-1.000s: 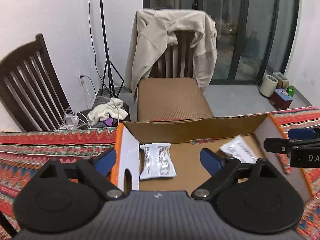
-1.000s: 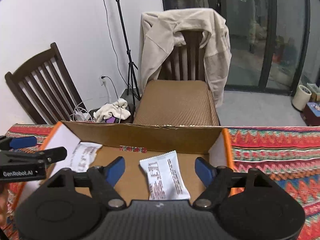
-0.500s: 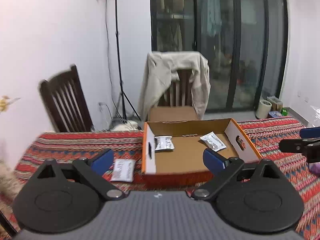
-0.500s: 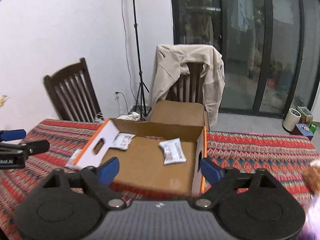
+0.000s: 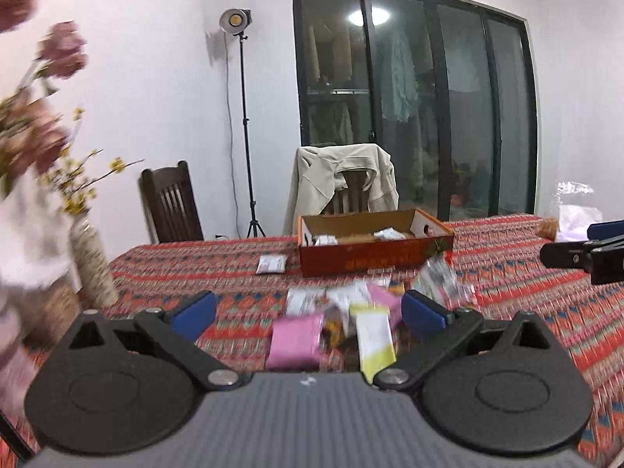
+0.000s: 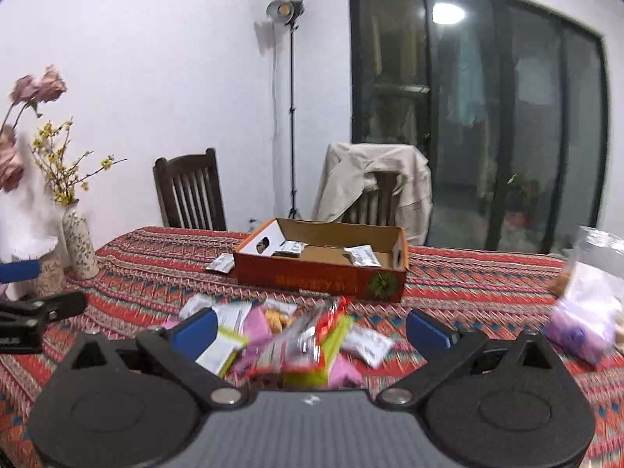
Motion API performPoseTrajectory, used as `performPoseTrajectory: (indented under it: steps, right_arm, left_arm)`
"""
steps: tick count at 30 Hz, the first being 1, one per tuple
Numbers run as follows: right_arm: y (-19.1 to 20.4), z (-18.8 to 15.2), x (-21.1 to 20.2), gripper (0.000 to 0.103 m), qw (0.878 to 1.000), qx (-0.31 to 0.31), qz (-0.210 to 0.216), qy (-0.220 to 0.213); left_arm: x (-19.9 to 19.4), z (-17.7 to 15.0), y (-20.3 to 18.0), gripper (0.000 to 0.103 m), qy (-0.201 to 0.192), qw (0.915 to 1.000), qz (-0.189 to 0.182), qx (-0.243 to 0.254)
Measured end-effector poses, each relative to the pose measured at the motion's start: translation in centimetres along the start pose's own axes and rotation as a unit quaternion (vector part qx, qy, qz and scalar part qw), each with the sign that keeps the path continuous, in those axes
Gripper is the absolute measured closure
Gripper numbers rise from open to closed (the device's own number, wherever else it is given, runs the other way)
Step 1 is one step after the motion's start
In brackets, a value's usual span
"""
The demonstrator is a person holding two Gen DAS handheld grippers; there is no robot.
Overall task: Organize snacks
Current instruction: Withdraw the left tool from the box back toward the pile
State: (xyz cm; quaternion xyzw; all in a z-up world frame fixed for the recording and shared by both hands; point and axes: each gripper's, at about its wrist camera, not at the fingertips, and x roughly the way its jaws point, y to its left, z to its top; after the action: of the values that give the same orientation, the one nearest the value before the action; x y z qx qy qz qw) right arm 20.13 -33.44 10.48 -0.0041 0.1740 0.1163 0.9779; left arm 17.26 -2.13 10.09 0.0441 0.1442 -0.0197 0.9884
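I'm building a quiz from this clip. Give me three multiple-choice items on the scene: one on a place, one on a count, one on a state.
1. Where does the lone white packet lie?
A in the box
B on the cloth left of the box
C on a chair

2. How many packets lie in the cardboard box?
A none
B two
C five

3. How is the right gripper?
A open, empty
B shut on a packet
C shut, empty

Answers: 1 B, it rests outside the box wall; 2 B, two white packets show inside; 3 A, jaws wide apart, nothing between.
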Motion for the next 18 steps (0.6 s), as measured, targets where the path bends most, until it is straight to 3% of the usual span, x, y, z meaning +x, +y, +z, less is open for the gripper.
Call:
performPoseTrajectory:
  steps: [7,13,18]
  right_arm:
    - [2.8,-8.0,-6.5,0.0,0.999,0.0,-0.012,-0.04]
    - [4.9,-13.1,-10.1,0.0,0.997,-0.02,-0.036,-0.065]
    - [6.1,-16.0,-11.8,0.0,0.997,-0.011,-0.023,-0.071]
  left_arm:
    - [-6.8,-5.8,0.5,0.0,-0.03,0.9988,0.037,0.016]
    - [-9.4,-9.3,1.6,0.0,-0.025,0.9983,0.052,-0.01]
    - [-10.2,-11.3,1.5,0.0,-0.017,0.9979,0.062,-0.003]
